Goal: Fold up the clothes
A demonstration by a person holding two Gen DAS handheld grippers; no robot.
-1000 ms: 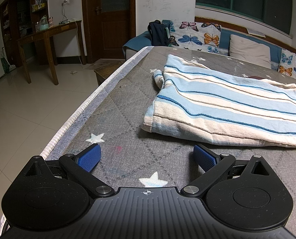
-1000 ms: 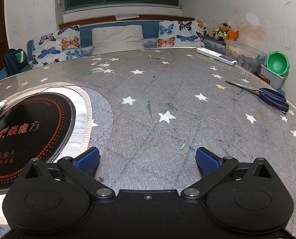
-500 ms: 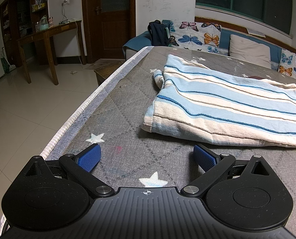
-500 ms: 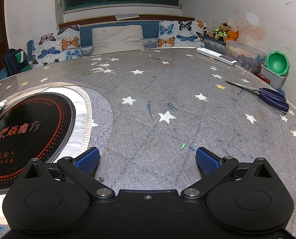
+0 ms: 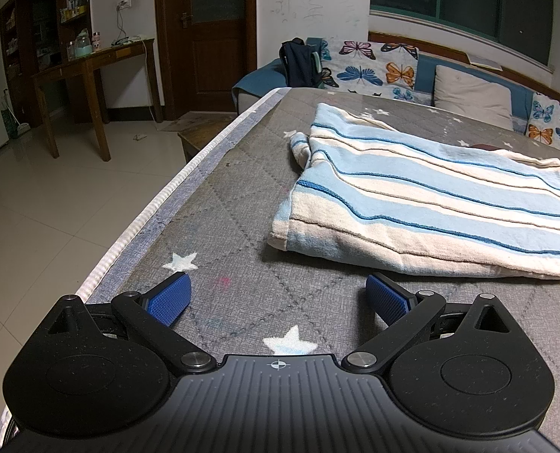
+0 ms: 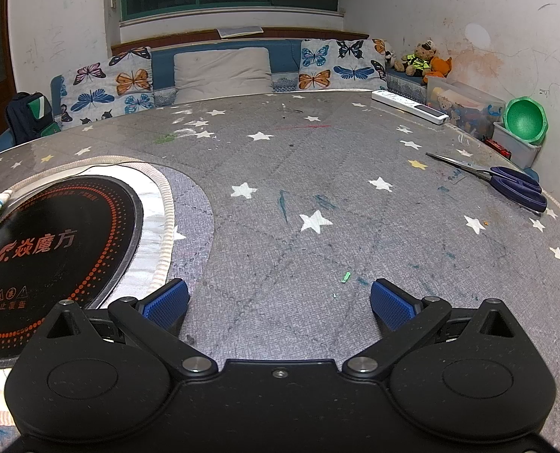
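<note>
Striped garment (image 5: 431, 204), folded into a flat rectangle of nubby terry-like cloth in pale blue, cream and thin dark-blue lines, lies on the grey star-print quilted table cover (image 5: 242, 226), ahead and to the right of the left gripper (image 5: 278, 296); its right end runs off the frame, and what kind of garment it is cannot be made out. That gripper sits low over the cover near the piped table edge, its 2 blue ribbed pads spread wide with nothing between them. The right gripper (image 6: 278, 300) is likewise spread and empty, level above bare cover. To its left a round black glass induction cooktop (image 6: 53, 249) rests on a white rope-edged mat (image 6: 159, 204), partly cut off by the frame. Blue-handled scissors (image 6: 506, 181) lie far right
</note>
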